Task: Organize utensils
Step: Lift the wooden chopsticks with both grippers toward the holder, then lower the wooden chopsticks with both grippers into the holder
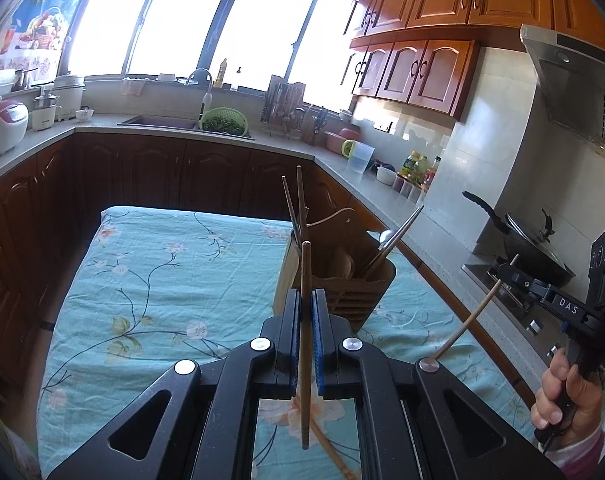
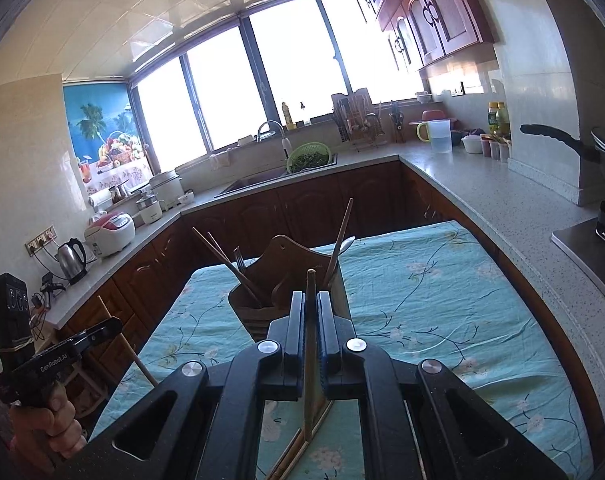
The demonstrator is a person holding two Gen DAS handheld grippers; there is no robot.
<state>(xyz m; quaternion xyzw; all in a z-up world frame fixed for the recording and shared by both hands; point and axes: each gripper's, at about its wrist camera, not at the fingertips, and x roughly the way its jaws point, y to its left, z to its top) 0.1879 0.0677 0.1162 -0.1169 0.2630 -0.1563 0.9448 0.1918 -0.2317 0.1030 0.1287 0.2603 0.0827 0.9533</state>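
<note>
My left gripper [image 1: 306, 298] is shut on a wooden chopstick [image 1: 305, 360] that stands nearly upright between its blue pads, above the teal cloth. Just ahead of it stands a wooden utensil holder [image 1: 342, 276] with chopsticks, a wooden spoon and a metal spoon in it. In the right wrist view my right gripper [image 2: 311, 300] is shut on a second chopstick [image 2: 311, 344], also upright, close behind the same holder [image 2: 258, 304], where a fork shows too. Each gripper appears in the other's view: the right gripper [image 1: 502, 272] with its slanted chopstick [image 1: 472, 318], the left gripper [image 2: 114, 324] at far left.
More chopsticks [image 2: 294, 456] lie on the floral tablecloth [image 1: 162, 280] under the grippers. A kitchen counter [image 2: 482, 192] runs along the right with a wok [image 1: 530, 244] on the stove. A sink and green basket [image 1: 224, 120] sit at the back. A hand [image 1: 570, 396] holds the right gripper's handle.
</note>
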